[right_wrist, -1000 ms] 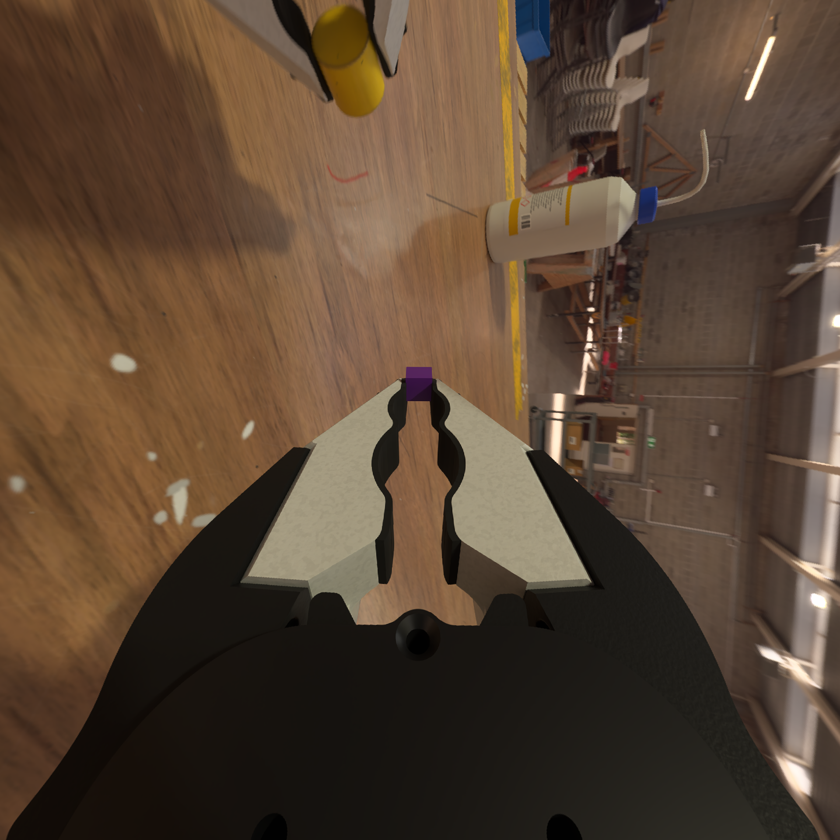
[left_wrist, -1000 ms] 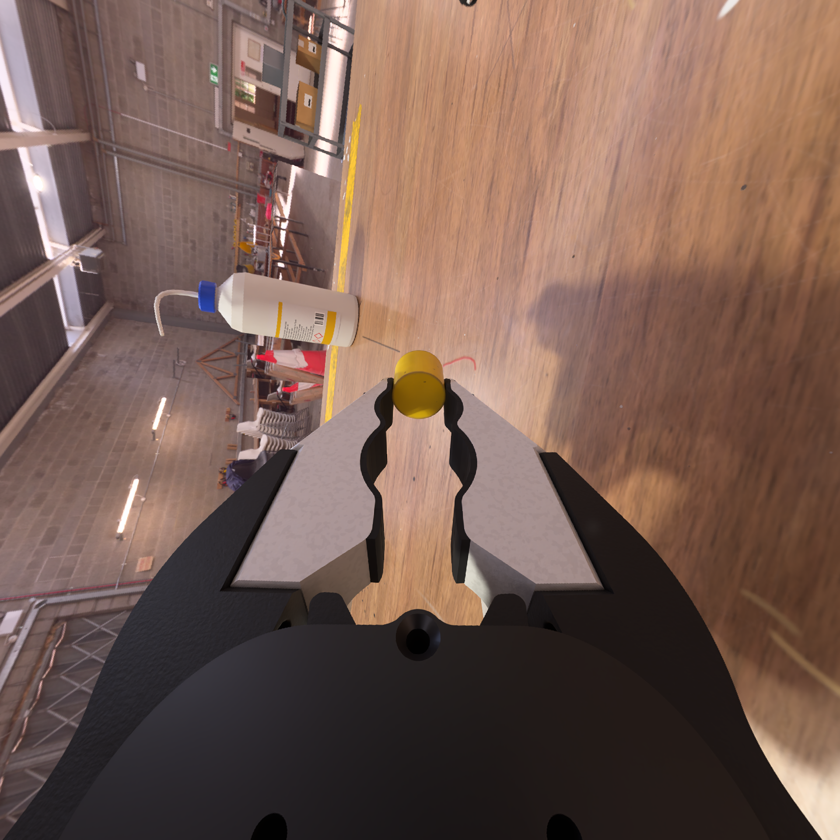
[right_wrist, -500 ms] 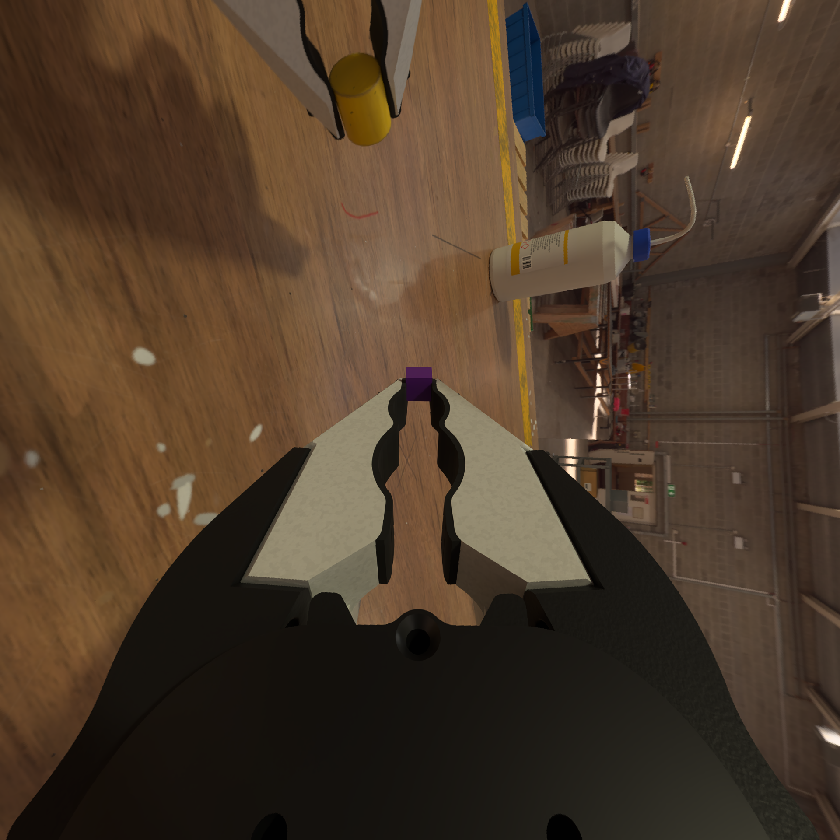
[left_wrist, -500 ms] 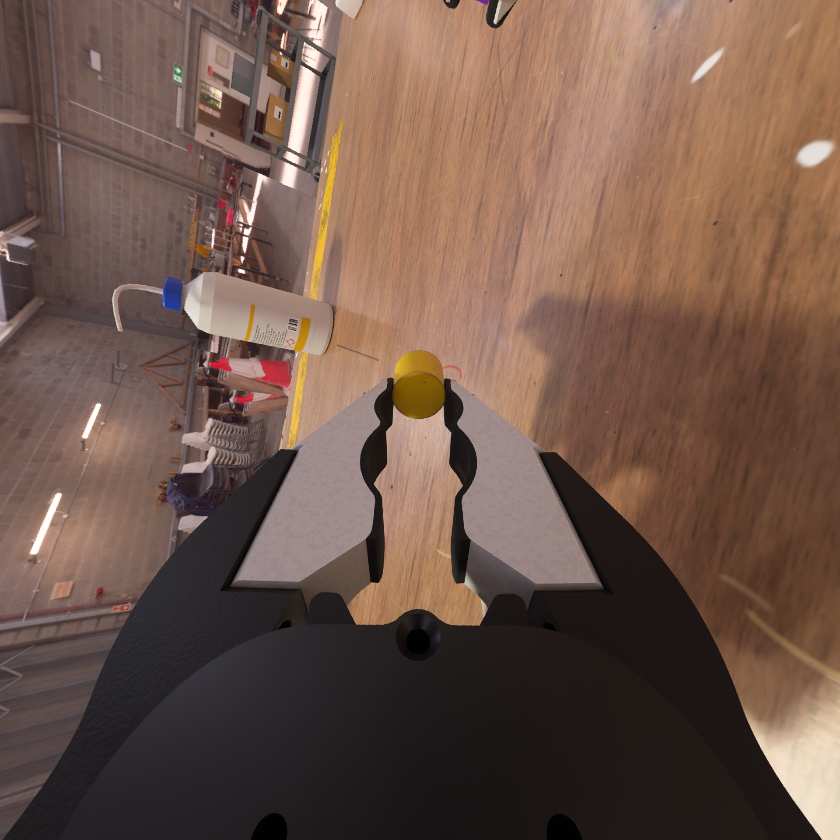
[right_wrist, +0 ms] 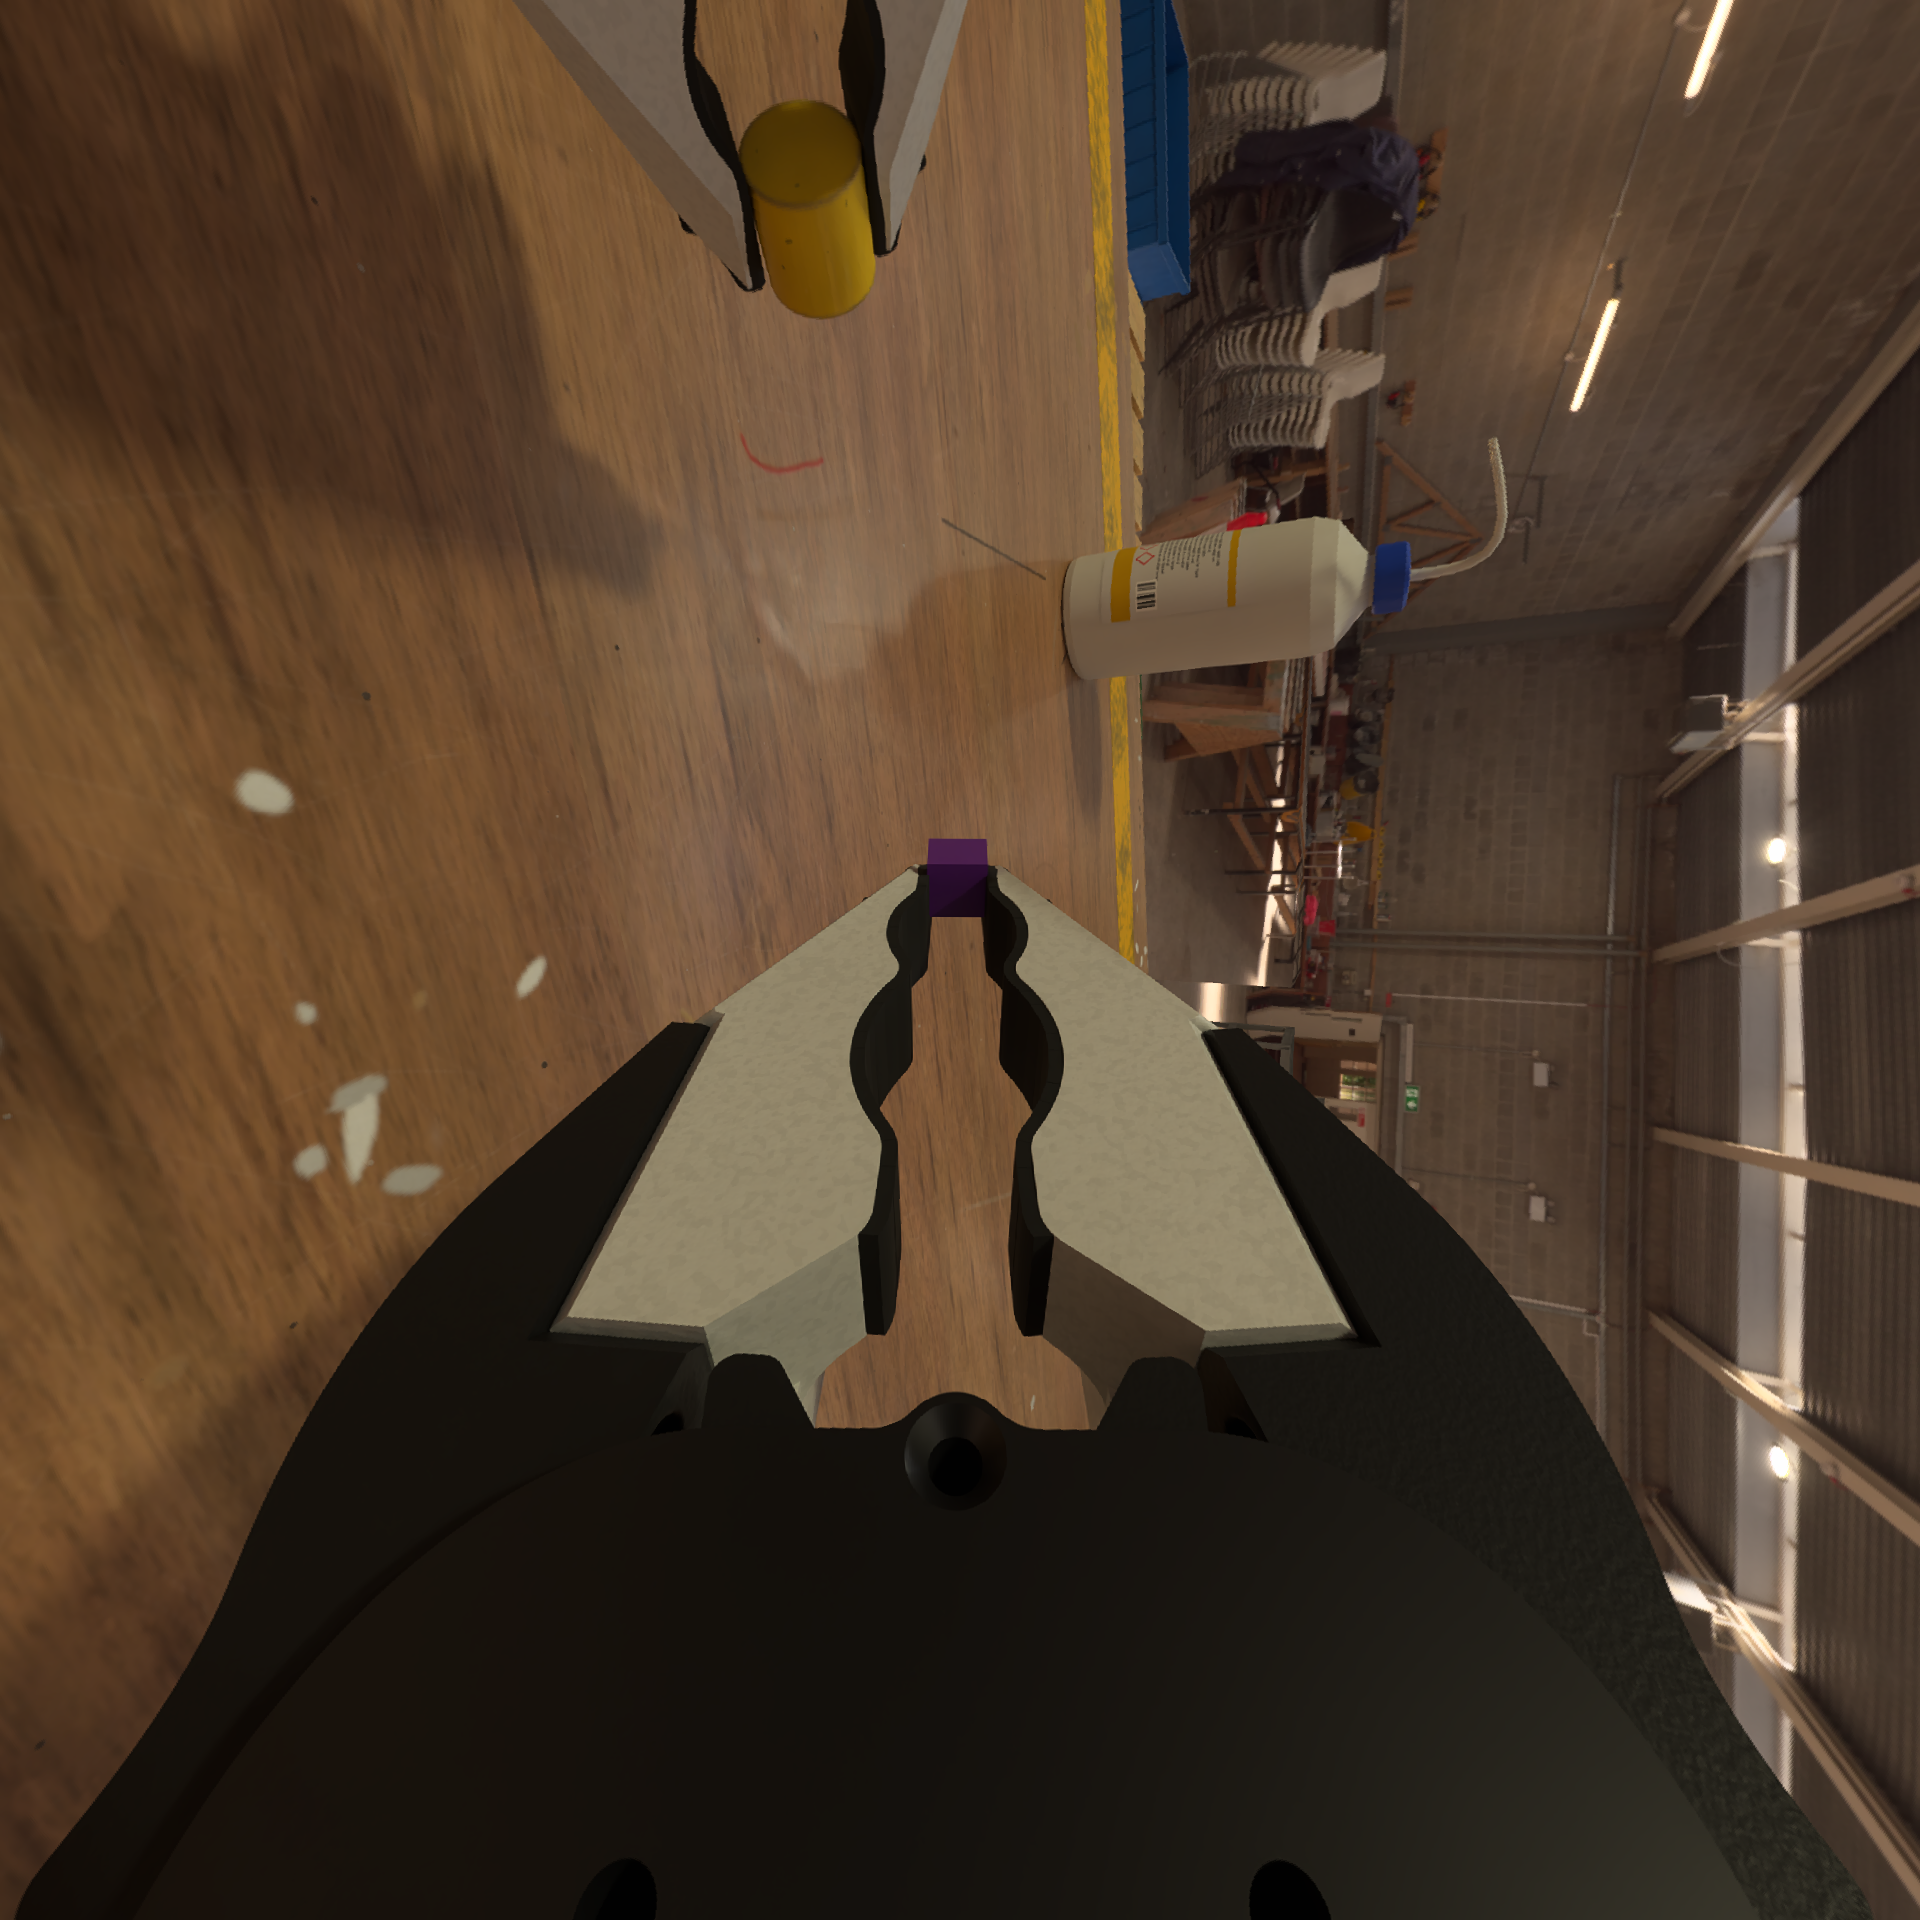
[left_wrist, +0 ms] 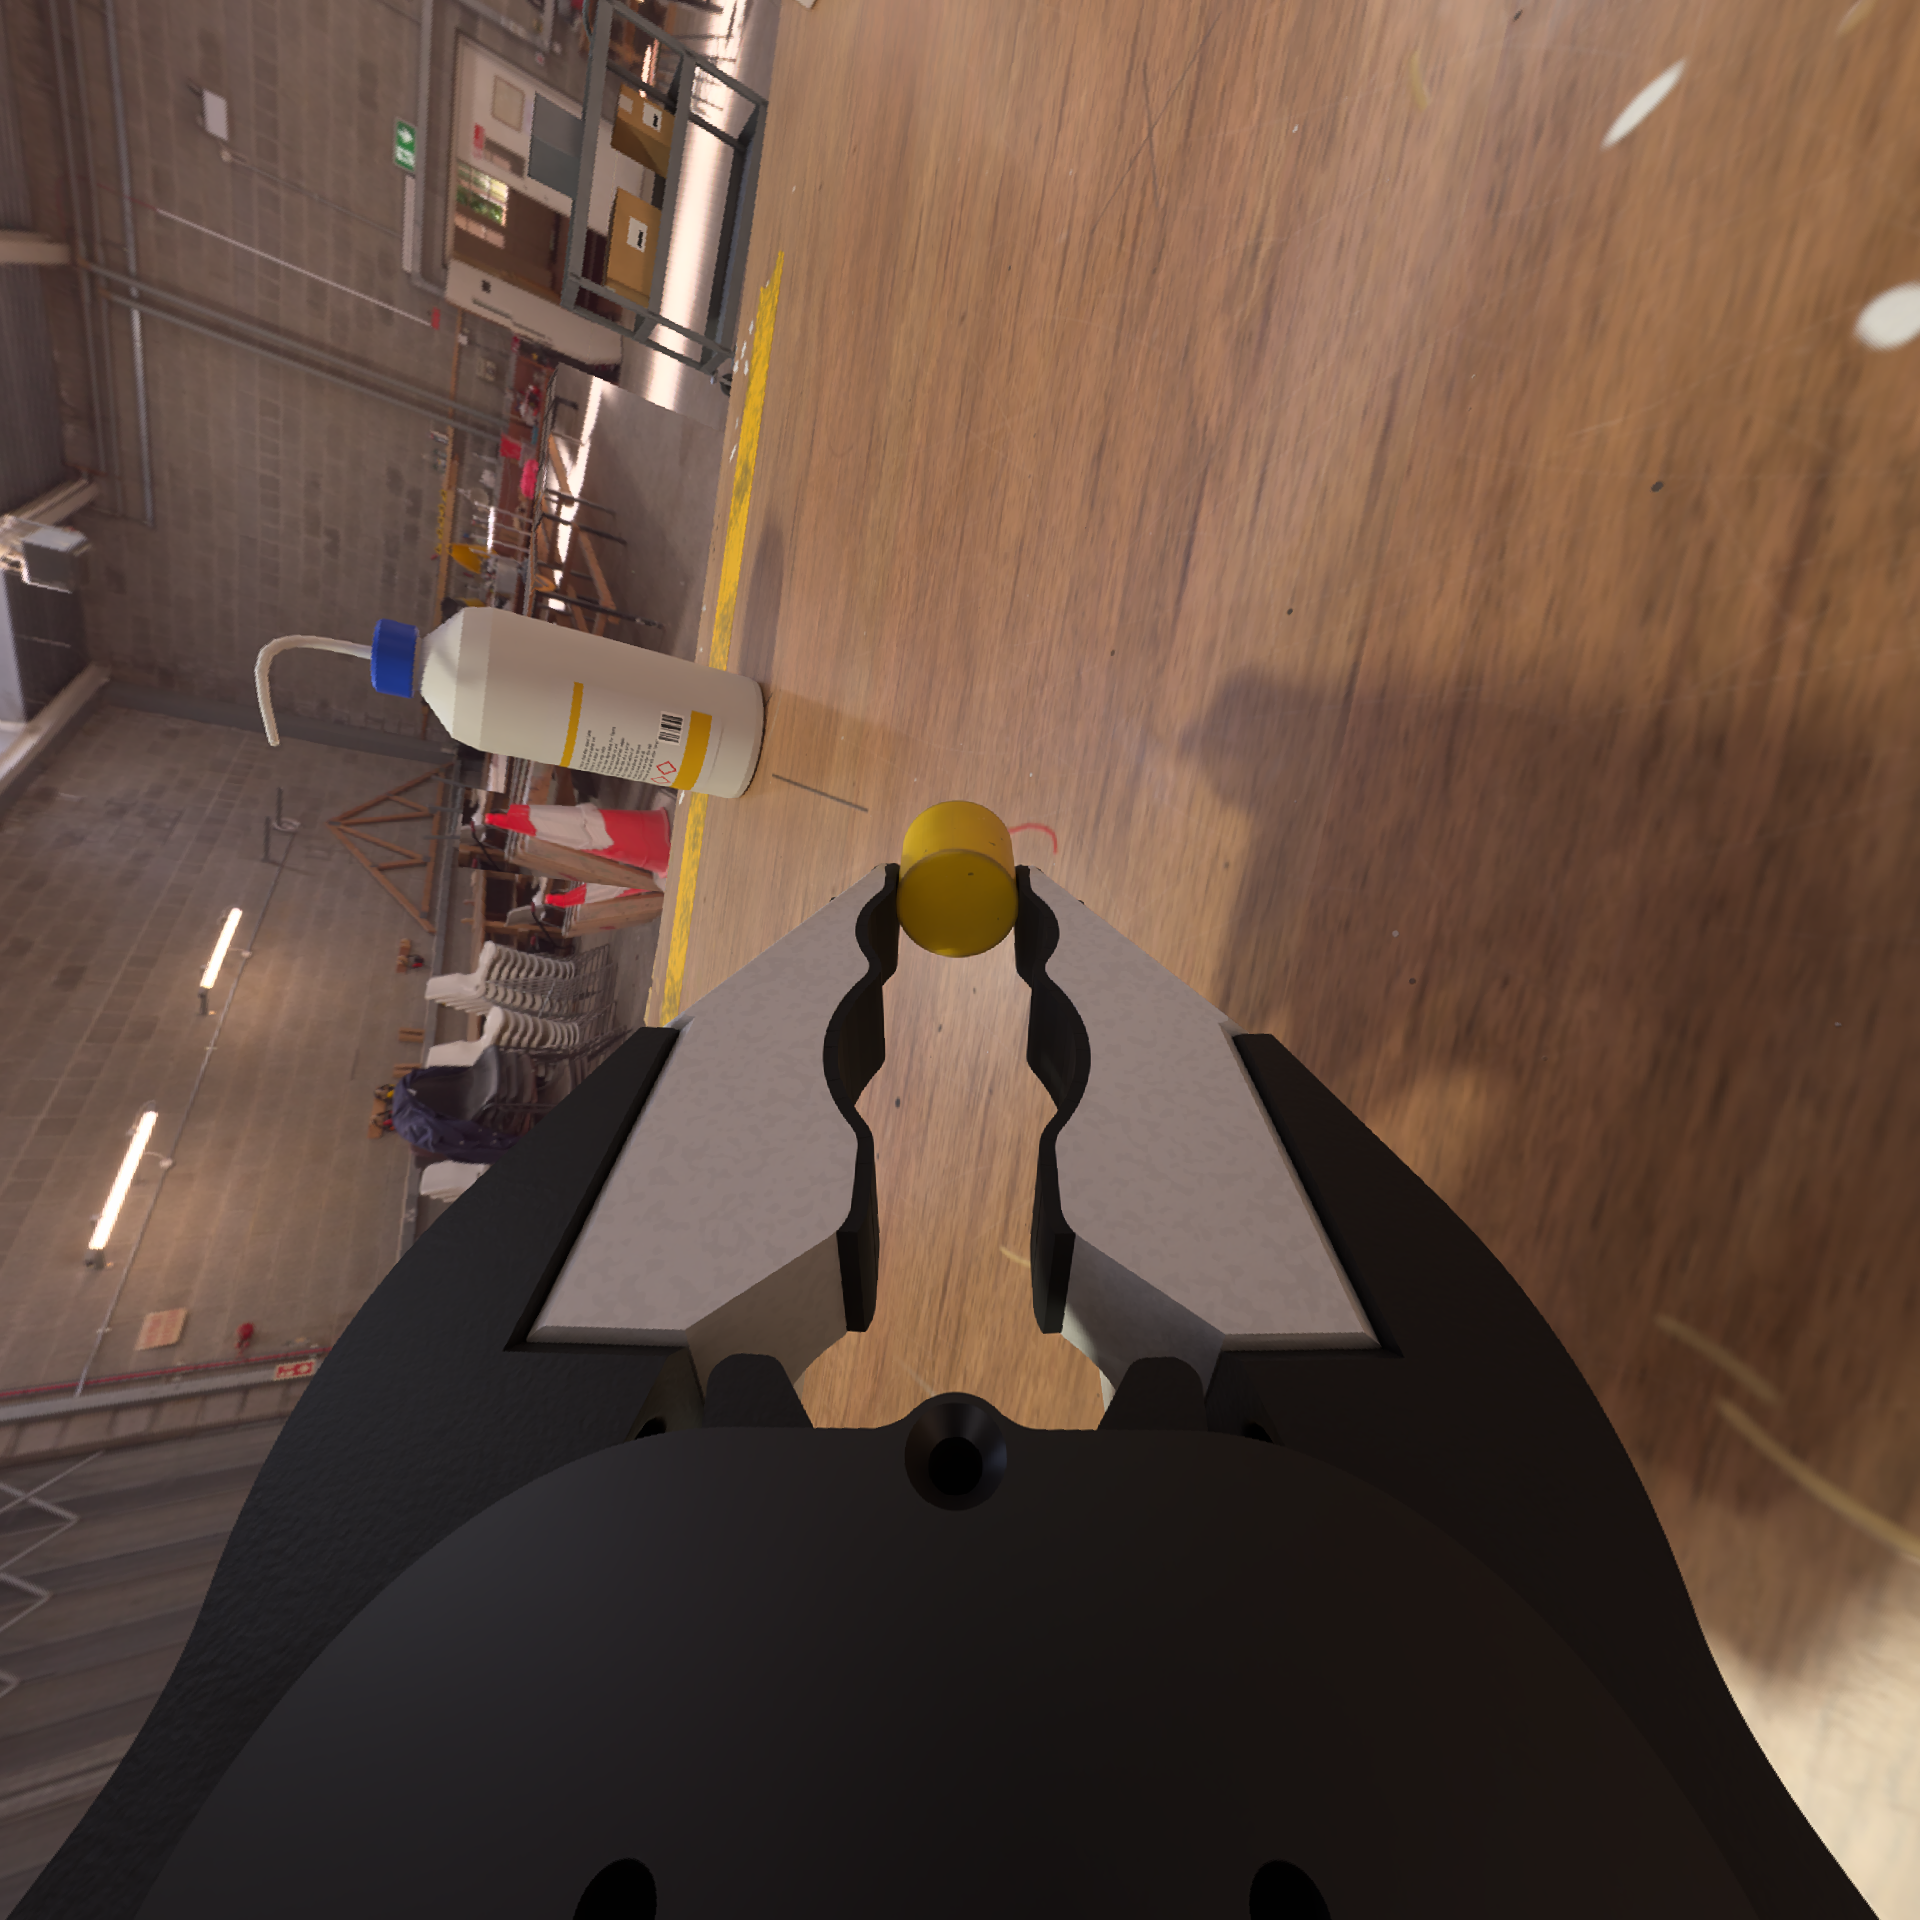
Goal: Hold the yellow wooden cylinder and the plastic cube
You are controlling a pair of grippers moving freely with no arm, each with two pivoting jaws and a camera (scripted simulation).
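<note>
My left gripper [left_wrist: 956, 883] is shut on the yellow wooden cylinder [left_wrist: 956, 902], pinched between its fingertips above the wooden table. My right gripper [right_wrist: 957, 883] is shut on a small purple plastic cube [right_wrist: 957, 881], held at its fingertips above the table. The left gripper [right_wrist: 805, 223] with the yellow cylinder [right_wrist: 810, 213] also shows at the top of the right wrist view, lifted off the surface.
A white wash bottle [left_wrist: 592, 701] with a blue cap and bent spout stands near the table's yellow-lined edge; it also shows in the right wrist view [right_wrist: 1210, 597]. A red mark [right_wrist: 781, 459] and white flecks [right_wrist: 358, 1127] lie on the wooden table [right_wrist: 416, 623].
Both grippers keep their grips and have shifted a little. In the right wrist view the left gripper with the cylinder has come lower and nearer, and the bottle has slid down.
</note>
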